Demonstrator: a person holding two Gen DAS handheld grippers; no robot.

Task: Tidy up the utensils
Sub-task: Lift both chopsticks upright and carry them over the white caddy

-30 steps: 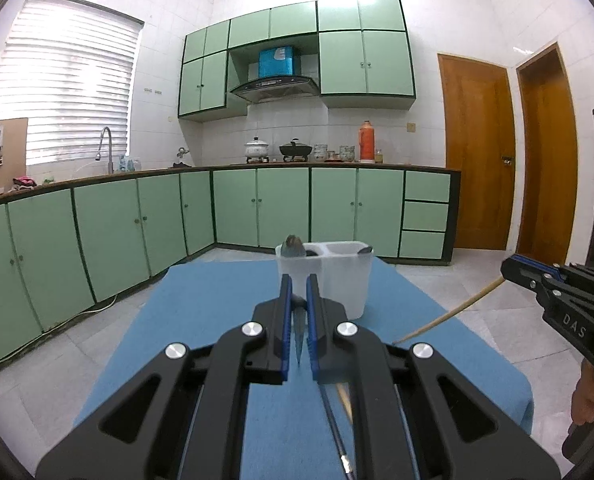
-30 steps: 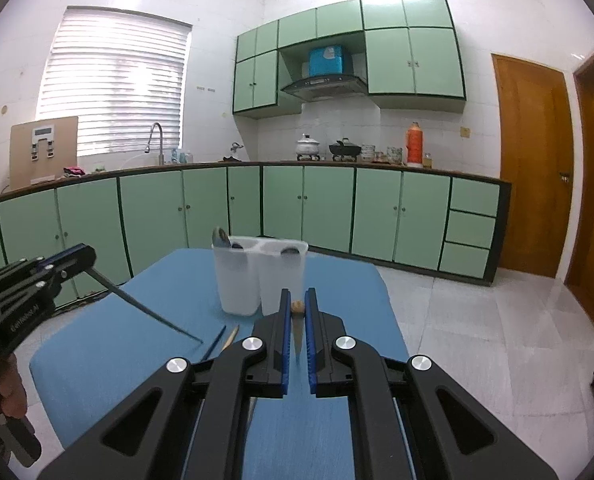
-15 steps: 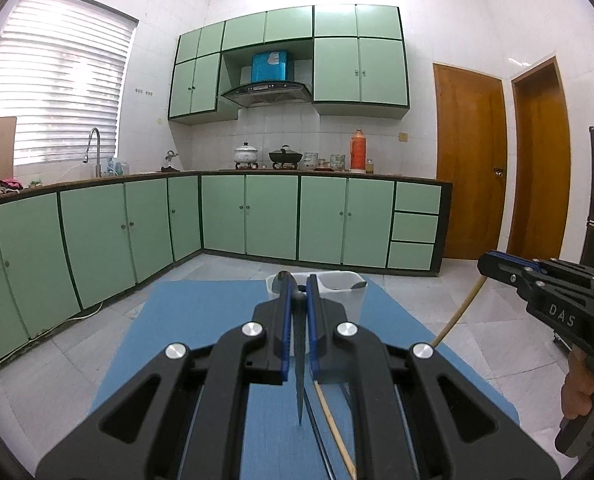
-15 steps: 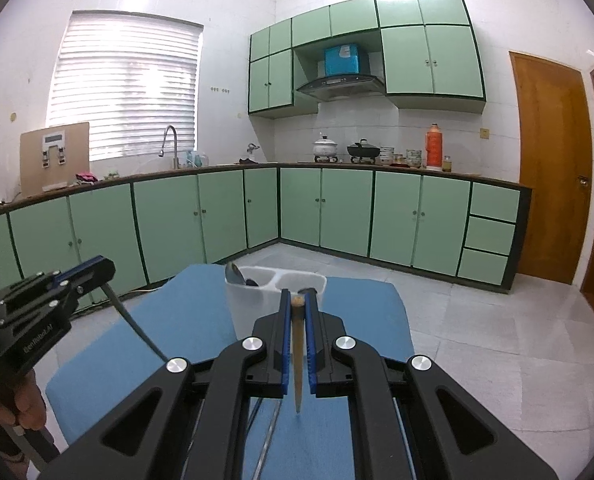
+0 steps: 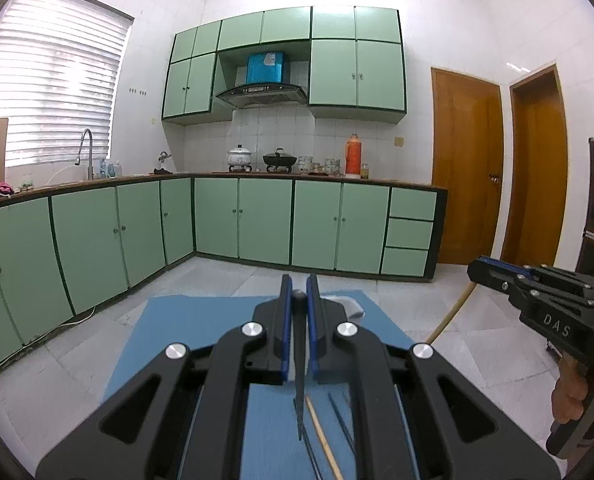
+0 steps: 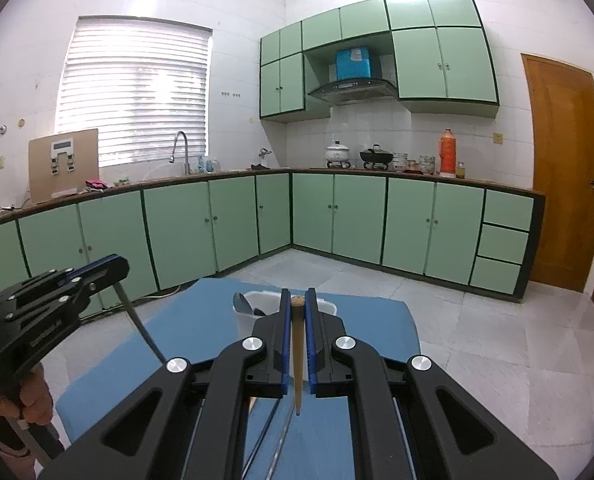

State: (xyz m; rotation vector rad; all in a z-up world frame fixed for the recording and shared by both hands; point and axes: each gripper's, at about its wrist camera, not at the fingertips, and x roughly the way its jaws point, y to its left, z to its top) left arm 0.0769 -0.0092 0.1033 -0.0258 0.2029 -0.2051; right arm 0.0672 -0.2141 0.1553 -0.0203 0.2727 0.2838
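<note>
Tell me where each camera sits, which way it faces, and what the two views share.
Left wrist view: sits on the left gripper, looks along it over the blue table toward the green cabinets; the gripper is shut on a dark chopstick, and the right gripper with a hand shows at right.
Right wrist view: sits on the right gripper, faces the same way; it is shut on a wooden chopstick, and the left gripper shows at left.
Shared: table, white holder, cabinets, the other gripper.

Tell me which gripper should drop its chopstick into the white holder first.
Probably right. The right gripper, shut on the wooden chopstick, has the white holder open just beyond its tips. The left gripper, shut on the dark chopstick, hides nearly all of it.
</note>
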